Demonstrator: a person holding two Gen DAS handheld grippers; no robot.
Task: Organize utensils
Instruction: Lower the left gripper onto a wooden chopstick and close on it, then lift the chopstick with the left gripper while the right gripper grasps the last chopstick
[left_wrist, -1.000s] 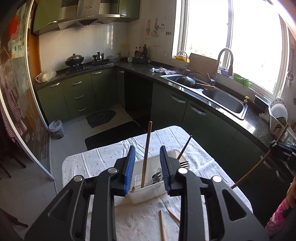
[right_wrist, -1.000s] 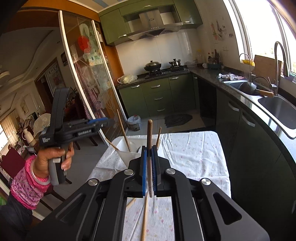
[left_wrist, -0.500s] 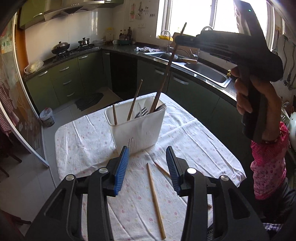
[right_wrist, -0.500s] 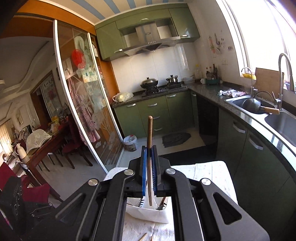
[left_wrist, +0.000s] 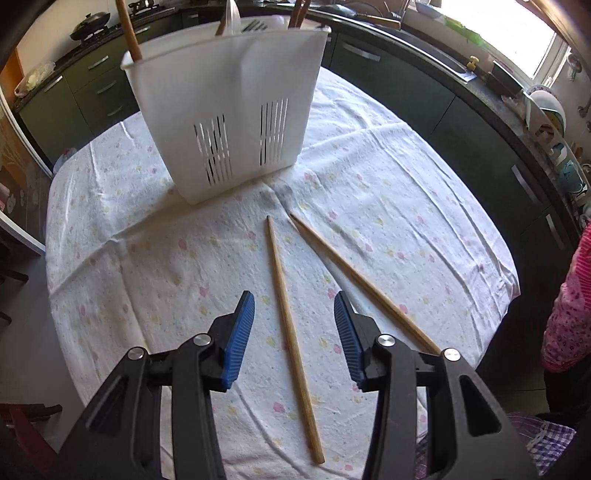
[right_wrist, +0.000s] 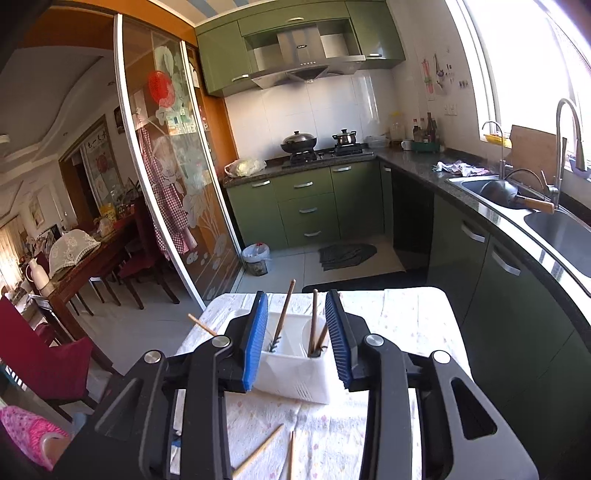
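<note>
Lying loose on the tablecloth (left_wrist: 388, 206), two wooden chopsticks are the utensils left to sort. The nearer chopstick (left_wrist: 290, 332) runs from the middle of the table toward its near edge, directly between the spread fingers of the left gripper (left_wrist: 293, 341), which hovers above it with nothing held. The second chopstick (left_wrist: 354, 277) lies just beside it on the right, angled toward the near right corner; their far tips sit close together but apart. Beyond them, toward the far edge, stands the white utensil holder (left_wrist: 229, 99), already carrying several chopsticks and what looks like a fork, though its rim is cut off at the top of the left view. The right gripper (right_wrist: 297, 339) hangs above the holder, its fingers wide apart and empty.

From here the likely trouble is the pinch. A thin round stick on soft cloth may roll or skid as the pads close, or the fingers may snag the wrinkled fabric and drag it. Because the two chopsticks converge, closing too far forward could nudge or catch the second one. A grip near one end would let the stick swing and miss the holder's opening.
</note>
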